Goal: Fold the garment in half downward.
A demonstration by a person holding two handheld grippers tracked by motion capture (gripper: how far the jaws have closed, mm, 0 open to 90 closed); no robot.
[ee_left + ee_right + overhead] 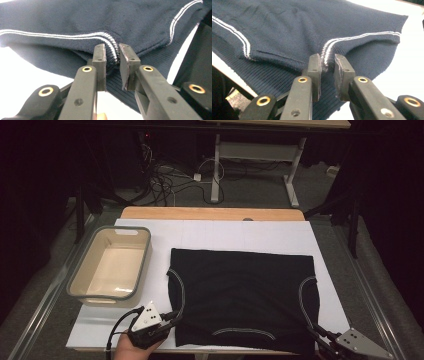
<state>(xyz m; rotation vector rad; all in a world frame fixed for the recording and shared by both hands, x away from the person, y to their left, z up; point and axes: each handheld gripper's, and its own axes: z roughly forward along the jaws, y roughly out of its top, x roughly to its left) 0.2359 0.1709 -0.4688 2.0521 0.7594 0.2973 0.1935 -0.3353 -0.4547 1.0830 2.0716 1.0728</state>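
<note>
Left gripper (111, 53): jaws narrow, pinched on the white-striped armhole trim of the dark navy knit vest (82, 20), trim bunched up between the pads. Seen from the high view at the near-left shoulder corner (172, 320), hand (131, 349) behind it at the table's near edge.

Right gripper (327, 63): same story, jaws narrow and clamped on the striped trim at the other armhole; a fold of ribbed knit hangs under the pads. In the high view at the near-right corner (314, 331), grey three-cornered plate (361, 343) trailing off to the right.

Why so, as a guess: matched grips on both shoulders give symmetric control, so likely set up for a lift or a fold away from the person w/o skewing the cloth. Trim is the thickest bit there, less slip than plain knit.

Vest (242, 295) lies flat, spread on the white mat (225, 234), neckline (243, 332) toward the near edge, hem toward the far side. Slightly lifted at both pinched corners.

Grey-rimmed plastic tub (145, 255) just left of the vest, apart from it, nothing inside; prob. the drop-off for the folded piece.

Writing/brands: none legible on vest, tub or grippers. No tag visible at the neck.
</note>
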